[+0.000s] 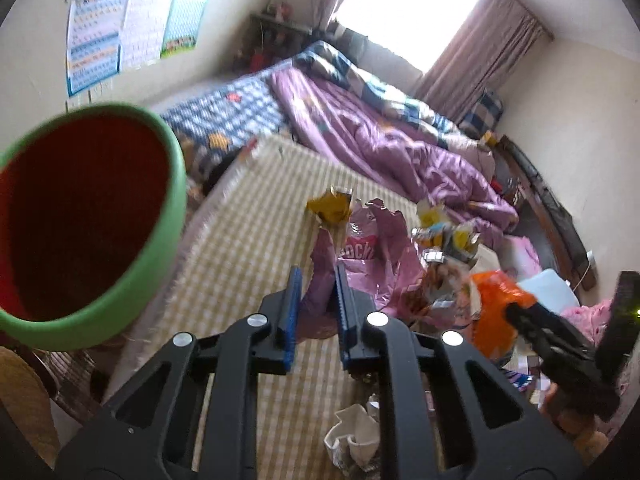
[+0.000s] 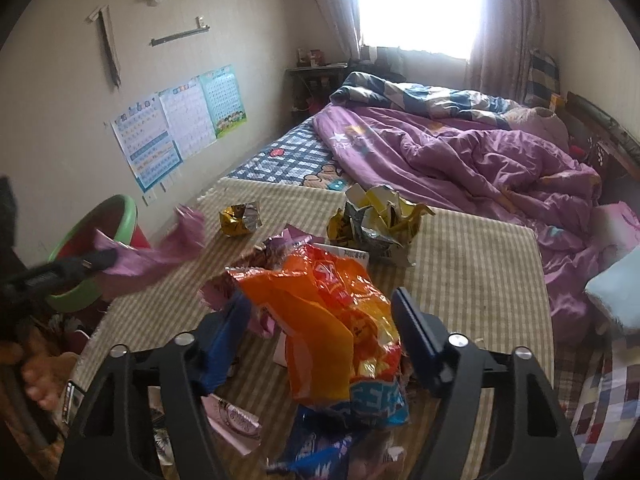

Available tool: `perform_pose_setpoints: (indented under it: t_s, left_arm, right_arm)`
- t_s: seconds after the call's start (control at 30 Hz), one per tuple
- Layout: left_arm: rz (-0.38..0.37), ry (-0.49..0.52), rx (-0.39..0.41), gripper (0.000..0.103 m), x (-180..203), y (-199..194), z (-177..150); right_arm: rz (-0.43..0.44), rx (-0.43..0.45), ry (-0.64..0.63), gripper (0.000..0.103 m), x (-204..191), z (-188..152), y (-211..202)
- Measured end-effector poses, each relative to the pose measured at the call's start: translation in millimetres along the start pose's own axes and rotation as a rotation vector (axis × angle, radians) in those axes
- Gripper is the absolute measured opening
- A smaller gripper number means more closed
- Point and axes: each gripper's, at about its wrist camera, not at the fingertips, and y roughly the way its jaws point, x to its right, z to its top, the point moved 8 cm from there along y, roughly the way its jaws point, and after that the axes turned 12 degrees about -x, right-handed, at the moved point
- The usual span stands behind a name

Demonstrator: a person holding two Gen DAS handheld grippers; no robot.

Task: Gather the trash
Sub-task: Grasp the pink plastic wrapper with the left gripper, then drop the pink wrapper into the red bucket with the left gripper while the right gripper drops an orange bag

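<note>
- My left tool (image 1: 316, 276) is clamped narrow on a pink-purple wrapper (image 1: 320, 264); the film stands up between the blue pads, and in the right wrist view it trails from the tool's tip (image 2: 100, 260) over the near left edge of the checked mat (image 2: 460, 272).
- My right tool (image 2: 320, 308) stands half wide around an orange snack bag (image 2: 328, 312). The right finger sits against the bag's side; the left finger is blurred, so I cannot tell whether both pads press it.
- Both tools point steeply down at the bed; a hand (image 2: 36, 380) shows low on the left edge behind the left tool.
- Ahead of the right tool lie a crumpled yellow-and-silver wrapper (image 2: 376, 220) and a small gold wrapper (image 2: 240, 220), apart from each other on the mat.
- Left of the left tool, close to the lens, is the green-rimmed red bin (image 1: 172, 208), its mouth tilted toward me.
- Below the left tool lies a crumpled white paper (image 1: 352, 436).
- Beyond the mat is a rumpled purple quilt (image 2: 460, 152).
</note>
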Motion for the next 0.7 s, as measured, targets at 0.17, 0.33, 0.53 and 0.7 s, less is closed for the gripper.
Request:
perform_pose_setpoints:
  t_s: [0.17,0.33,0.53,0.7]
  left_arm:
    - [0.048,0.026,0.076,0.015,-1,-26,5]
    - [0.099,0.004,0.14,0.015,-17,-47,11]
    - [0.174,-0.019,0.202,0.016,-40,-70,20]
    - [0.239,-0.035,0.239,0.016,-61,-87,20]
  right_arm:
    - [-0.025,0.006,-0.018,0.029,-1,4,1]
    - [-0.068,0.098,-0.061,0.022,-7,11,-26]
    - [-0.103,0.203,-0.096,0.022,-21,27,-53]
    - [-0.083,0.269,-0.109,0.022,-36,41,-68]
